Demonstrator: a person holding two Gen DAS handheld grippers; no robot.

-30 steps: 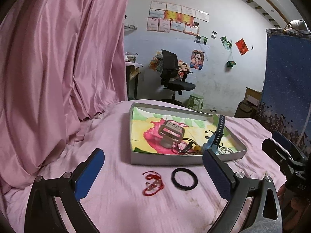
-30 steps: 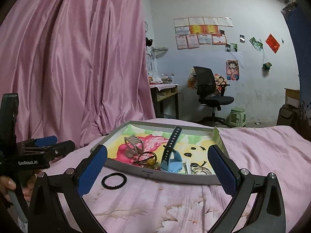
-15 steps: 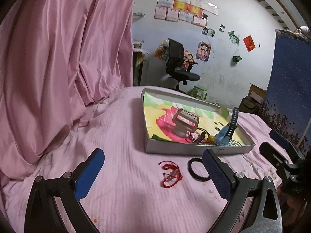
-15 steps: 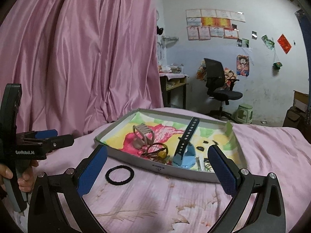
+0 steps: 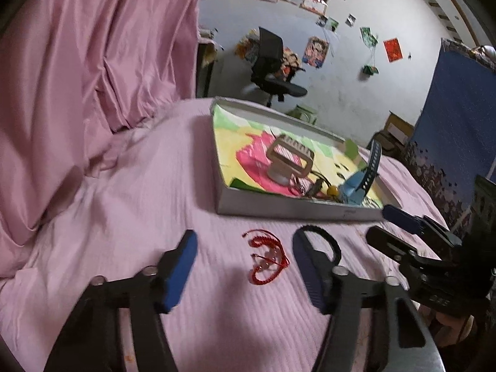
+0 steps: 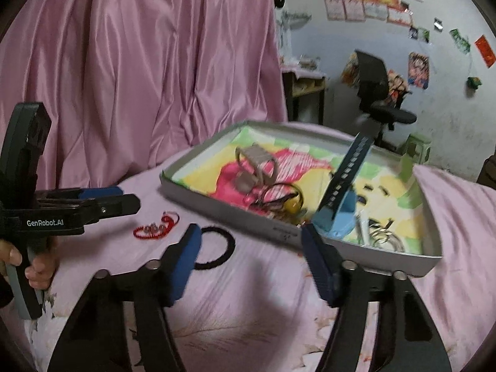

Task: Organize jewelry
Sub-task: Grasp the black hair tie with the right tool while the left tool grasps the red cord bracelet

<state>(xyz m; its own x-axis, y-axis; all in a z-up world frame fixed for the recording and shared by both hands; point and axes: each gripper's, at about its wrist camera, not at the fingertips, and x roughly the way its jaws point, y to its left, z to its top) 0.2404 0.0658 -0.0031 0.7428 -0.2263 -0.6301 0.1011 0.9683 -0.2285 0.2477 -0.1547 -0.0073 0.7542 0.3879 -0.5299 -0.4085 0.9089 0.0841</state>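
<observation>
Most of the jewelry already sits in the shallow tray (image 5: 279,209) on the pink bedsheet (image 5: 139,186): a beige hair claw (image 5: 290,158), a blue watch (image 5: 361,183) with its strap standing up, a tangle of dark cords with a yellow bead (image 6: 293,206), and some thin metal hoops (image 6: 383,235) in the near right corner. Two pieces lie outside it, on the sheet just in front of the tray's near wall: a red beaded string bracelet (image 5: 268,259) and a black hair tie (image 5: 322,241), side by side and close but, as far as I can tell, not touching. So I judge the job to be mostly done, with these two left to go in. My left gripper (image 5: 245,266) has its fingers spread wide and empty, and the red bracelet lies on the sheet between them, so I read it as my next pick. My right gripper (image 6: 251,257) is likewise spread and holds nothing; the black tie shows just beyond its left finger (image 6: 184,263), partly hidden by it. Both views are blurred, so I cannot say how the bracelet's loops lie; thin string flat on soft cloth may be hard to pinch cleanly.
</observation>
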